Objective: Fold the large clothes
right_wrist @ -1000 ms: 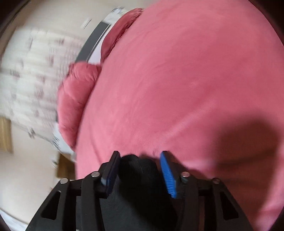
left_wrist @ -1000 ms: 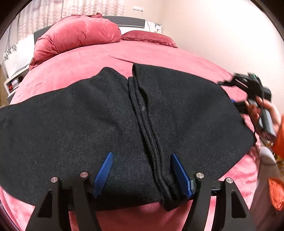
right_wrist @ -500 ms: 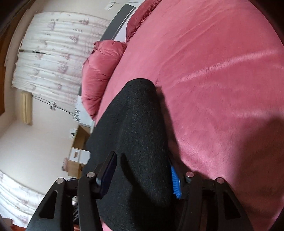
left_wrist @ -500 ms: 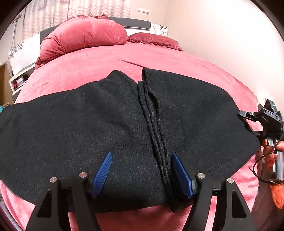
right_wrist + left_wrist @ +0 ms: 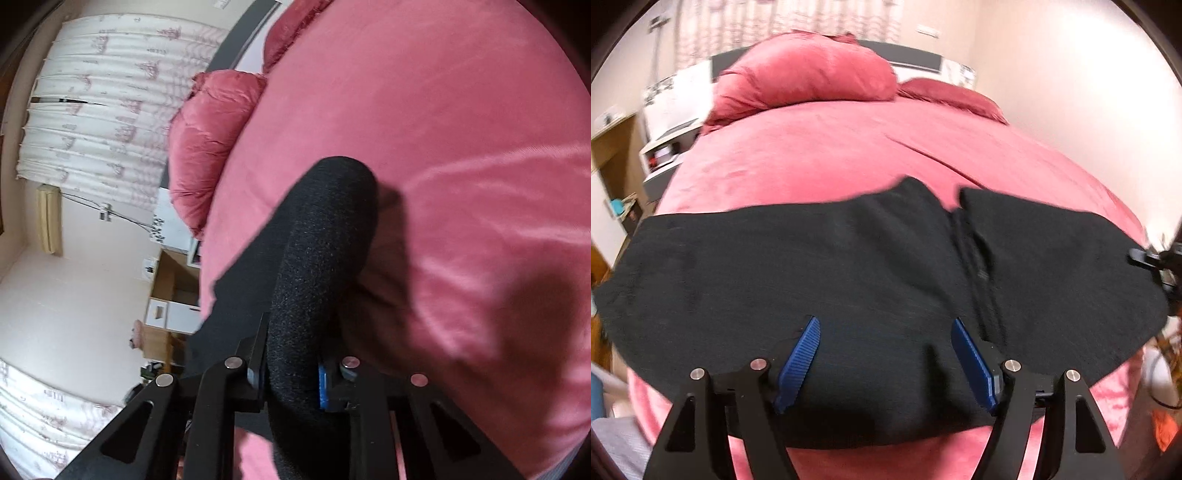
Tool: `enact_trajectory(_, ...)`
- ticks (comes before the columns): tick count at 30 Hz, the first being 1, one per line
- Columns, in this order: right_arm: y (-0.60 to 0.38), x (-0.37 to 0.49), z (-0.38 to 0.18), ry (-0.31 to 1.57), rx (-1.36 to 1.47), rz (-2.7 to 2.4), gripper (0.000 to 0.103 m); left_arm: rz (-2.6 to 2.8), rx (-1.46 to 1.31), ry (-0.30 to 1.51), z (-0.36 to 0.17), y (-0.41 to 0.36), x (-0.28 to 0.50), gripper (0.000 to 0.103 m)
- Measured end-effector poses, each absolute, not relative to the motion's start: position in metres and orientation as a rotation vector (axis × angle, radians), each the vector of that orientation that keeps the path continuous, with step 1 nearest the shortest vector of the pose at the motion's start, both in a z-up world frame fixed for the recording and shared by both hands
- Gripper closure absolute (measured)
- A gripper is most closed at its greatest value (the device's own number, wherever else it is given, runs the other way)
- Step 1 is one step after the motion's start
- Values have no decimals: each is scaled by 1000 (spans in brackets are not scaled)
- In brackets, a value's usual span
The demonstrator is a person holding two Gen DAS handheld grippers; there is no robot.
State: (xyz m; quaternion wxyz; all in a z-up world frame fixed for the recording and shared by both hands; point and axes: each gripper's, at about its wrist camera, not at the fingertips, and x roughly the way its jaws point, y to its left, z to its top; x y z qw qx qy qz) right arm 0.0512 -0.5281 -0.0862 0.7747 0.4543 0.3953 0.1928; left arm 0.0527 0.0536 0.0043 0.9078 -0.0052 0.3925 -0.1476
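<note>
The right gripper [image 5: 291, 376] pinches a rolled edge of the big black knit garment [image 5: 868, 273] between narrow jaws, and that thick bunch could slip out if it's tugged hard, dropping the fold crooked. The left gripper [image 5: 886, 362] hangs wide open over the garment's near hem, holding nothing. The dark fuzzy cloth lies spread across the pink velvety bed cover [image 5: 831, 158], a ribbed seam running down right of centre.

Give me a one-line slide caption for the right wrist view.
Right gripper clamps a fold of the black garment above the pink bedspread.
</note>
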Motion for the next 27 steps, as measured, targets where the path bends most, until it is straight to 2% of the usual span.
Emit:
enact_trajectory(9,-467,56,-5,803,943,516,84,-201,-182,828,-4,115,66,28)
enact_trajectory(15,-403,69,45,802,886,602,84,-133,-182,769,6,126,56,28)
enact_trajectory(19,-354,81,76,779,860,680,84,-36,-255,737,10,163,56,28)
enact_trajectory(27,-232,118,95,820,750,791,84,184,-473,668,8,258,48,28)
